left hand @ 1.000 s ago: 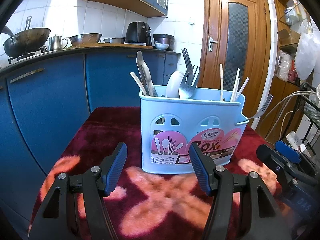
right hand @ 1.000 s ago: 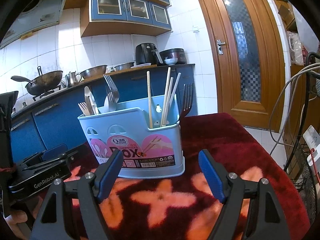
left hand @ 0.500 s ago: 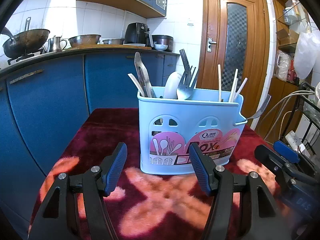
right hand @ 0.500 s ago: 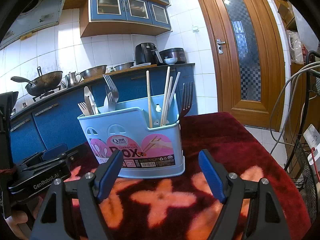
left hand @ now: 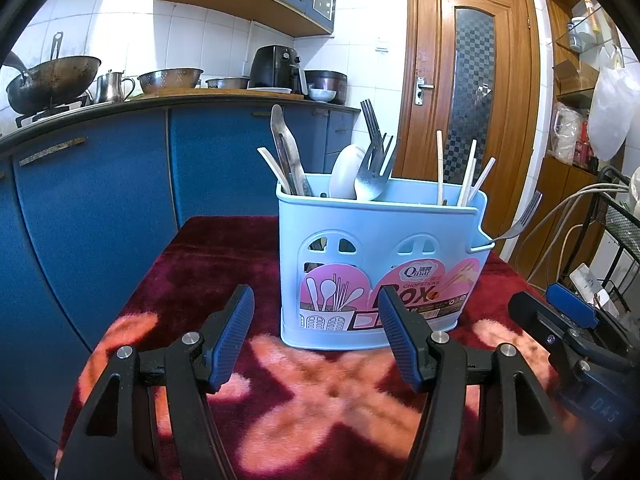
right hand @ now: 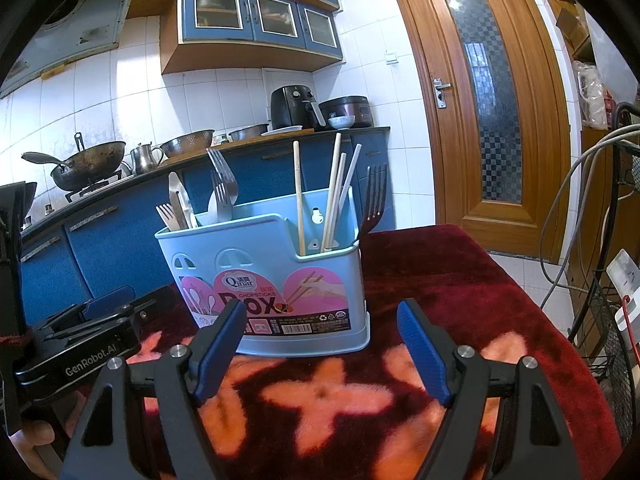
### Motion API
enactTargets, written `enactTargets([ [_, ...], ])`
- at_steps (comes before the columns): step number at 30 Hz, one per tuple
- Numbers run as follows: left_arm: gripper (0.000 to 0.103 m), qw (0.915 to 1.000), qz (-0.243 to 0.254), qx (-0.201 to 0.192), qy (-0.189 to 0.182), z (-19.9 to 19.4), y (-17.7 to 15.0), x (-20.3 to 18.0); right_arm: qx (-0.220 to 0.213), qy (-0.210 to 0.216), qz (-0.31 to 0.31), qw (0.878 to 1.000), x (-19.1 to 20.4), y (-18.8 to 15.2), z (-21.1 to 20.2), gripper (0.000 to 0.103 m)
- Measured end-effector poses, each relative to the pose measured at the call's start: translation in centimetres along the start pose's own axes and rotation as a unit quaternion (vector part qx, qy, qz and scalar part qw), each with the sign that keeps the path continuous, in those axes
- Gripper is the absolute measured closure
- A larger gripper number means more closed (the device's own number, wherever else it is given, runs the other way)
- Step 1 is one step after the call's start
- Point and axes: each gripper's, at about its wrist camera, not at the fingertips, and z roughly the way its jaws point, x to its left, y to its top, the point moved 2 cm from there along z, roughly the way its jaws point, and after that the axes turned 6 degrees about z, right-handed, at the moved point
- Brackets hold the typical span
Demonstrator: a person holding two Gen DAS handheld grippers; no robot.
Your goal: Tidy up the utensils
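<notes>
Utensils [left hand: 370,168] are standing upright in a light blue holder [left hand: 380,264] sitting on the dark red patterned cloth [left hand: 320,392]. Both the left gripper [left hand: 316,332] and right gripper [right hand: 320,340] are hovering before it, jaws spread, gripping nothing.

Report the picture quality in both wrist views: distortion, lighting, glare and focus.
Left wrist view: strong fisheye bend in the blue cabinet fronts, black corners; daylight patch on the white wall tiles; the light blue plastic utensil box is sharp, the red plush cloth soft near the open left gripper. Right wrist view: the brown wooden door bows, no harsh glare.
</notes>
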Motion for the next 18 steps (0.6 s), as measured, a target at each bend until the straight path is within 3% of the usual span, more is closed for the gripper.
enactTargets([
  [18,0.037,1.0,-0.002,-0.001,0.0,-0.08,0.08,0.13,0.0,0.0,0.0,1.0,-0.02,0.01,0.0,0.023],
])
